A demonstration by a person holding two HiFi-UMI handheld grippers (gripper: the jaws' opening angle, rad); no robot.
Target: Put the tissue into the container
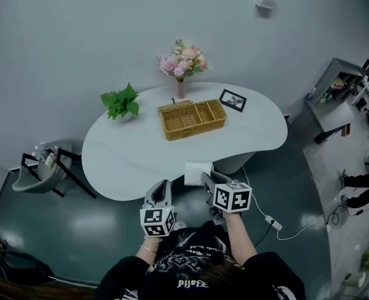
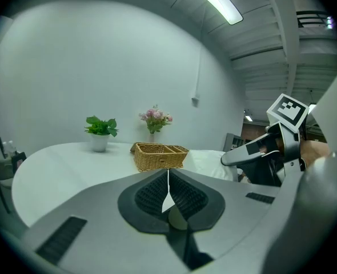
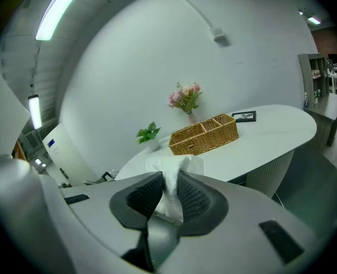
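- Well, the right hand-held gripper (image 3: 169,194) was pinching the white tissue (image 3: 176,168) between its two dark pads, and the soft top of the tissue puffed out above them.
- The left hand-held gripper (image 2: 168,194) had its jaws pressed together, and I could see nothing held in it.
- In the head view, the tissue hung at the near edge of the white desk (image 1: 128,161), right in front of the person.
- The container was a woven basket (image 1: 194,119) with a few parts inside, and it looked empty.
- It sat in the middle of the desk, well apart from the tissue, with a green plant (image 1: 121,102), pink flowers (image 1: 183,61) and a small picture frame (image 1: 232,100) near it.
- I think the step in hand was the carry: the tissue was picked up but not yet over the basket.
- Next, the right hand-held gripper would need to reach out across the desk, stop above one part of the basket, go low, and then let its jaws spread so the tissue drops in.
- The tissue is light and floppy, so a low drop seems safest.
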